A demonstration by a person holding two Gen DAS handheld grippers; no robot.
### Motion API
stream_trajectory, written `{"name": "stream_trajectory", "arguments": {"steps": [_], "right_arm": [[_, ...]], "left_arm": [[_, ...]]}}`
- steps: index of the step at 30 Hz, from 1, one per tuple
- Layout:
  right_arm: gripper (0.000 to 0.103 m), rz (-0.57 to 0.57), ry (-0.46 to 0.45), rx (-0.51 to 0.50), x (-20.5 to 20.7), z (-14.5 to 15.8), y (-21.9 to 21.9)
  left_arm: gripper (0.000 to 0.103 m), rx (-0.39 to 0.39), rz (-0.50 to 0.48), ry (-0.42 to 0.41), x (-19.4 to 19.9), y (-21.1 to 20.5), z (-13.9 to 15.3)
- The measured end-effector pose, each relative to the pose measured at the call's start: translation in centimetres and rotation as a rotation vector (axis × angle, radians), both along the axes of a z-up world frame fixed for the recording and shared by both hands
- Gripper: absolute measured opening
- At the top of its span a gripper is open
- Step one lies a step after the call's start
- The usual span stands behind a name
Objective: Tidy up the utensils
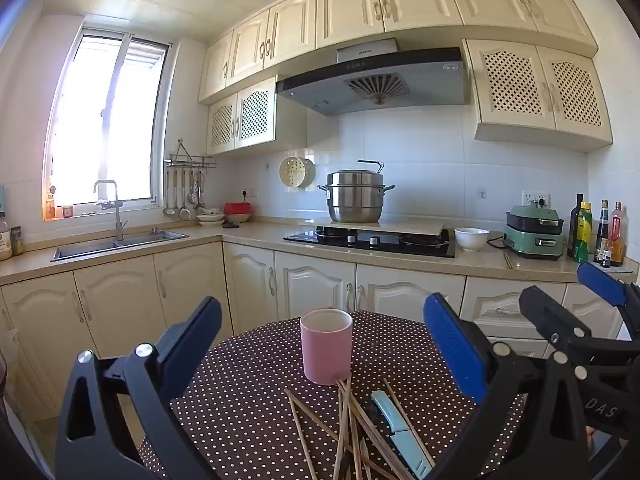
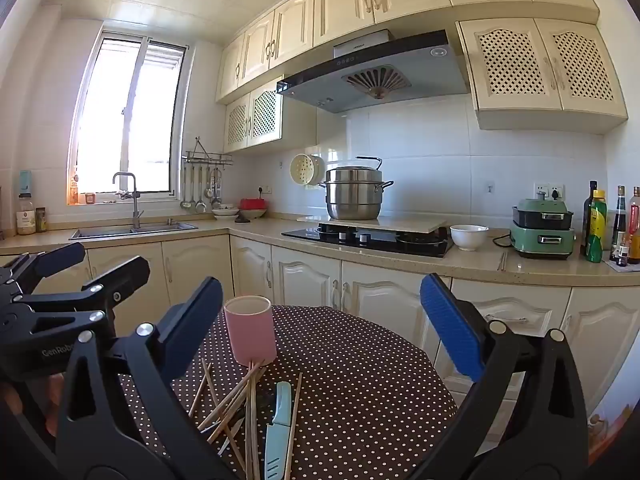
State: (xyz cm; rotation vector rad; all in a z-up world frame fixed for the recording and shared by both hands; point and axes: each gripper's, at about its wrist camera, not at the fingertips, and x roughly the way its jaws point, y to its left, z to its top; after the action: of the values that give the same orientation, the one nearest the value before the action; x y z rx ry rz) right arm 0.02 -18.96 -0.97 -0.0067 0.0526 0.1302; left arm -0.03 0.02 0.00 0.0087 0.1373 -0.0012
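- Both grippers hang above the near edge of the bench [image 1: 400, 360], fingers spread wide and nothing between them; no utensil is picked up yet.
- From the left gripper [image 1: 320, 356], the pink cup [image 1: 326, 346] stands upright straight ahead, between the two fingers and beyond their tips; the chopsticks [image 1: 344, 432] lie in a crossed heap below, just short of the cup's foot.
- From the right gripper [image 2: 320, 340], the blue knife [image 2: 278, 428] lies below and between the fingers, beside the heap, with the cup [image 2: 250, 330] by the left finger.
- I would take one loose outer stick first (the heap is tangled), pinch near its middle, lift clear, then tip it upright over the cup's mouth.
- The cup looks light, so the idle gripper could steady it.
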Motion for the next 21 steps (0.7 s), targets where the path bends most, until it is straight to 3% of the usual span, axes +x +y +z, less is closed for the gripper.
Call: {"name": "stream_trajectory", "arguments": {"steps": [14, 21], "right_arm": [[0.097, -0.004, -0.007, -0.002, 0.4, -1.2, 0.0], [0.097, -0.001, 0.009, 0.010, 0.2, -0.5, -0.3]], "left_arm": [[0.099, 0.003, -0.001, 0.007, 0.0, -0.2, 0.0], [0.099, 0.002, -0.002, 0.010, 0.2, 0.1, -0.3]]}}
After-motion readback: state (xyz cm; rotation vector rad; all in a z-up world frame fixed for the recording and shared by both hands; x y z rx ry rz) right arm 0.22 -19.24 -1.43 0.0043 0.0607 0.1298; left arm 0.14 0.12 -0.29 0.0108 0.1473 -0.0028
